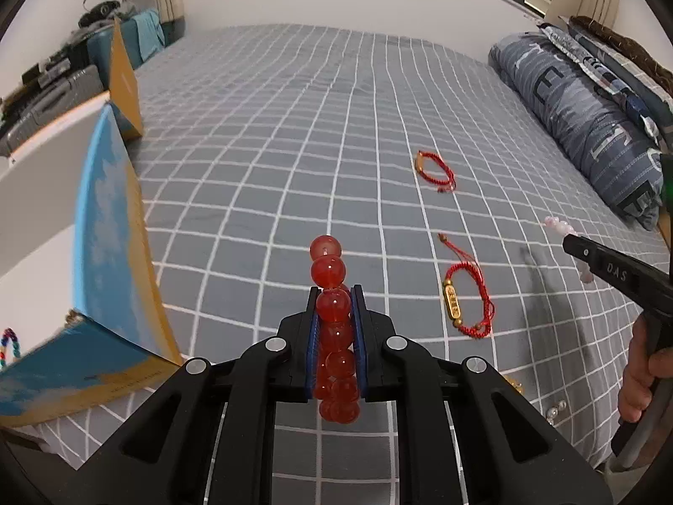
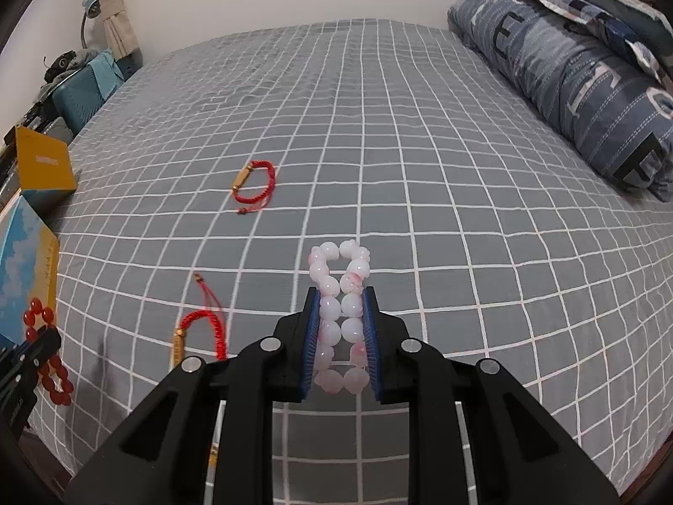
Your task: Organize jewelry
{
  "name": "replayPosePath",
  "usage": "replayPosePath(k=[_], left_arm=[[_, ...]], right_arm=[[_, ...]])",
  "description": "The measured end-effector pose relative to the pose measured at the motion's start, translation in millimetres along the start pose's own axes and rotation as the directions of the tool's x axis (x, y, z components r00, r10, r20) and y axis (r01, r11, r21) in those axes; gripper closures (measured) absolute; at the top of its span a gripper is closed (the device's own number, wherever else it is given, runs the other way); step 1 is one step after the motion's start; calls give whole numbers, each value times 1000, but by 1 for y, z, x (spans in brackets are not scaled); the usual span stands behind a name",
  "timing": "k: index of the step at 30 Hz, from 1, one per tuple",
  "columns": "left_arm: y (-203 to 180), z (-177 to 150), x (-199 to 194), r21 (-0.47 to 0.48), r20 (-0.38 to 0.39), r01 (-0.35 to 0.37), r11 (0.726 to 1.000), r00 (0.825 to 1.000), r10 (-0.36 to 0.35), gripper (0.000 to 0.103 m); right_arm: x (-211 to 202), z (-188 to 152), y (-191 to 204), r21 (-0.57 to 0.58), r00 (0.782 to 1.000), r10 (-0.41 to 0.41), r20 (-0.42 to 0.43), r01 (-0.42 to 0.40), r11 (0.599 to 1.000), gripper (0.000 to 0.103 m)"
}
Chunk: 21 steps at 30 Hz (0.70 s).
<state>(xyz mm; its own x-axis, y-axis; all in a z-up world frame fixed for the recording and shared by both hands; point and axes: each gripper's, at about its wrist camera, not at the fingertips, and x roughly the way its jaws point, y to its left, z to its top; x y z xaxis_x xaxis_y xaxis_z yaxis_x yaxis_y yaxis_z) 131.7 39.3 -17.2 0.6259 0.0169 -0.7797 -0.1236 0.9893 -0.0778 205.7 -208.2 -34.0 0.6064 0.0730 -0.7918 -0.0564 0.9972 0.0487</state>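
Observation:
My left gripper (image 1: 335,294) is shut on a red bead bracelet (image 1: 332,299) and holds it above the grey checked bed; the bracelet also shows in the right wrist view (image 2: 44,338). My right gripper (image 2: 340,294) is shut on a pale pink bead bracelet (image 2: 340,290), also above the bed; its tip shows in the left wrist view (image 1: 563,231). Two red cord bracelets with gold charms lie on the sheet, one near (image 1: 467,303) (image 2: 197,328) and one farther (image 1: 435,170) (image 2: 254,187). An open blue and yellow box (image 1: 109,252) (image 2: 25,261) stands at the left.
A rolled blue quilt and pillows (image 1: 589,113) (image 2: 589,71) lie along the bed's right side. The box lid (image 1: 124,80) (image 2: 44,164) stands at the far left. Small earrings (image 1: 555,410) lie near the front edge. Suitcases and clutter (image 1: 63,80) sit beyond the bed's left side.

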Motion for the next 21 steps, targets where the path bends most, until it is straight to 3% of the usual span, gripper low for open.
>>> replayPosePath(k=[11,21], left_arm=[[12,33,-40,5,65,0,1000,998,-1,90],[54,61,-81,-31,125,-62,998,990,65,90]], right_arm=[[-40,14,36,-31,998,25,56,-23,999,84],[-72,32,97,-84,992,76,96,-68,994,84]])
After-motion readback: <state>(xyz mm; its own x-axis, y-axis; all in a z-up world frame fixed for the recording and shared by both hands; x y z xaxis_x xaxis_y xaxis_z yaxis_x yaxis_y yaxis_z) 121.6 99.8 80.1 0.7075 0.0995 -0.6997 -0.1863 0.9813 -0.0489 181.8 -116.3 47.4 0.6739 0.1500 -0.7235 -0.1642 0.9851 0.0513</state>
